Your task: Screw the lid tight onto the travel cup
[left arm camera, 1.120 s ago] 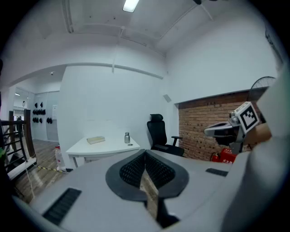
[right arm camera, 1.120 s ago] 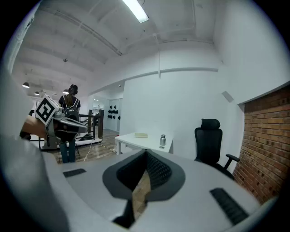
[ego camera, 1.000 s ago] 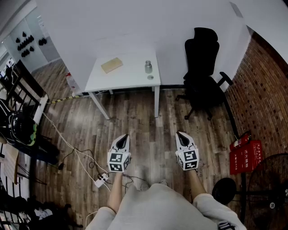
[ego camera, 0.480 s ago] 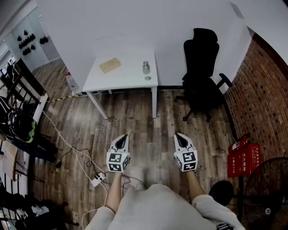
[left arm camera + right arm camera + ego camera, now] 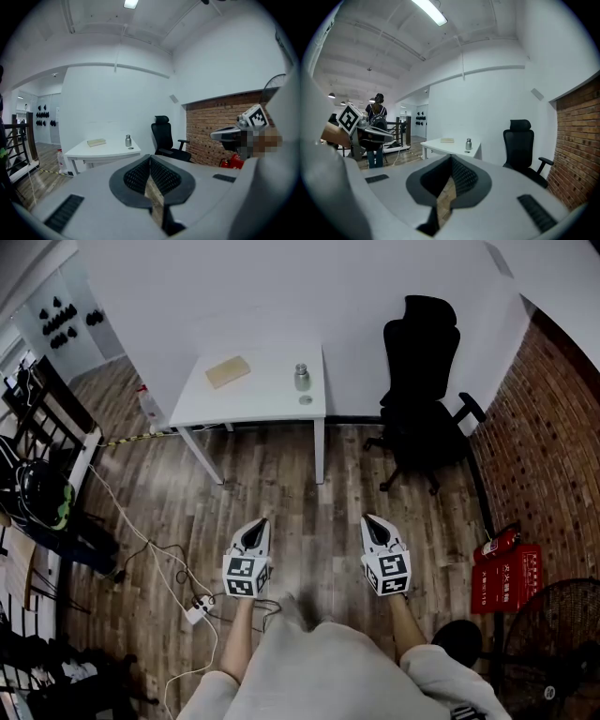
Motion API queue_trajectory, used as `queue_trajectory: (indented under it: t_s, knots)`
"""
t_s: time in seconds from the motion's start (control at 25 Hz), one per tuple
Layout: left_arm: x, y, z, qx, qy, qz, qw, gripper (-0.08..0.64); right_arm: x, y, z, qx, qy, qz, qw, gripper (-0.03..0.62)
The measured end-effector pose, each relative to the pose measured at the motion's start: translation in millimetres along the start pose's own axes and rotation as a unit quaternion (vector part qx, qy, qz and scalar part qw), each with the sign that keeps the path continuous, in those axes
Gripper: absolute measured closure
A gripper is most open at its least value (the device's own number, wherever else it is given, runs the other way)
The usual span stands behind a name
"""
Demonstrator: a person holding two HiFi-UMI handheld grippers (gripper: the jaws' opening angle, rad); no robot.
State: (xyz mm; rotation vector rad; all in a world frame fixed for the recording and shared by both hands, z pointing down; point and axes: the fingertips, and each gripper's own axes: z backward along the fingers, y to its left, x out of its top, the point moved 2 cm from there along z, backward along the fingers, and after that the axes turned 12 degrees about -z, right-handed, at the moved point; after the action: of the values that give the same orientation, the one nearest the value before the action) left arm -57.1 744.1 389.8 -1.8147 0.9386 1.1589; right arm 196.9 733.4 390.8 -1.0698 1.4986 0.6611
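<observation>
Head view, standing position. Left gripper [image 5: 259, 524] and right gripper [image 5: 370, 521]: jaws fully together, nothing between them, both held over the wooden floor [image 5: 281, 484], well apart from the white table [image 5: 253, 404]. Metal travel cup [image 5: 302, 377]: upright near the table's right edge, without its lid. Lid [image 5: 306, 400]: flat on the tabletop just beside the cup, toward the front right corner. Tan block [image 5: 229, 371]: near the table's far edge, left of the cup. Black office chair [image 5: 422, 362]: right of the table, before the brick wall [image 5: 553, 456].
</observation>
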Motion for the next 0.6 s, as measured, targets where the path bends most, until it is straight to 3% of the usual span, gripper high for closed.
queue_trajectory:
  t_s: [0.32,0.6]
  knots:
    - [1.6,18.0,-44.4,-0.012,-0.003,-0.004,0.9999,0.552,2.7,-12.0,-40.2,0.001,-0.001,0.001,1.000,0.594]
    - [0.0,61.1,-117.9,-0.032,-0.008,-0.004,0.9995,0.552,13.5,-27.7,-114.9,-0.007,0.006,0.008,1.000,0.594]
